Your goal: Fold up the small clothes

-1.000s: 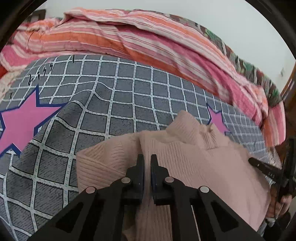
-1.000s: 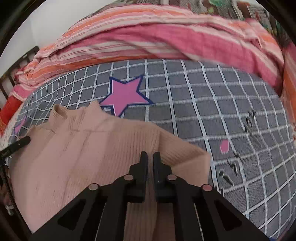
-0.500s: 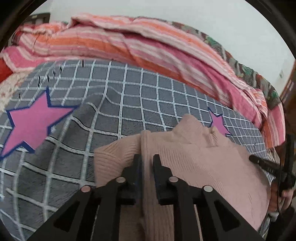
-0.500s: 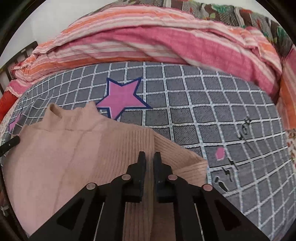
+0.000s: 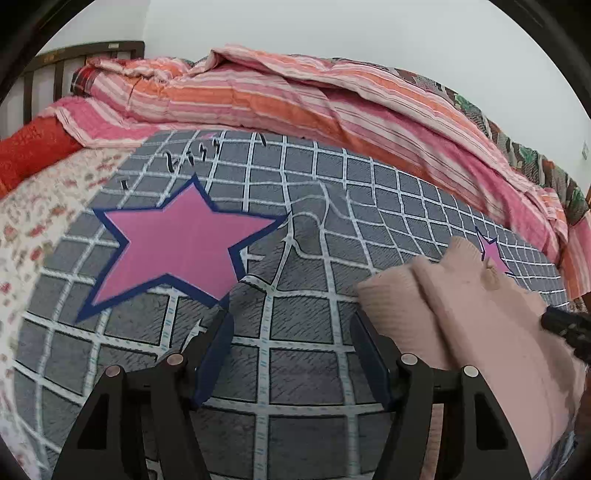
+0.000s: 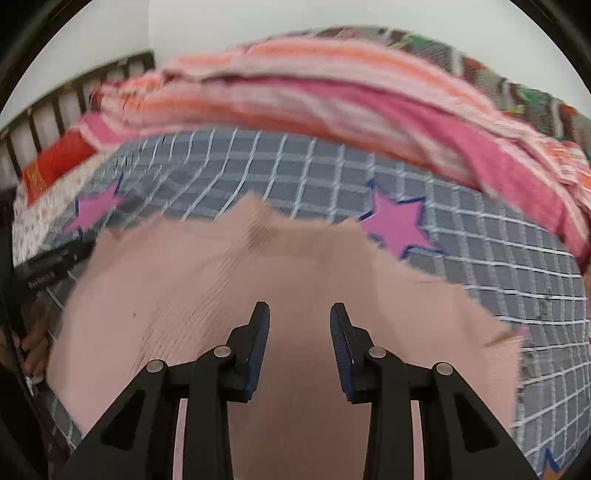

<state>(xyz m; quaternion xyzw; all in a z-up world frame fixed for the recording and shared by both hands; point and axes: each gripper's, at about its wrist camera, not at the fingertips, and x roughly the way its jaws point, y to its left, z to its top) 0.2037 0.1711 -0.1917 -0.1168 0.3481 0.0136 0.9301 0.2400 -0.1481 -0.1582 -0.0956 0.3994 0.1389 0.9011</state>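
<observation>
While the grey checked bedspread covered most of both views, a striped quilt lay bunched along its far edge below the white wall. 2 pink stars showed on the bedspread, a big star ahead of the left gripper and a smaller star just beside the sweater's far right edge. The pink sweater lay spread flat on the bedspread, filling the middle of the right view and reaching in from the right side of the left view. The left gripper stood wide apart over bare bedspread, its right finger touching or just beside the sweater's edge. The right gripper hovered over the sweater with its jaws parted, holding nothing.
</observation>
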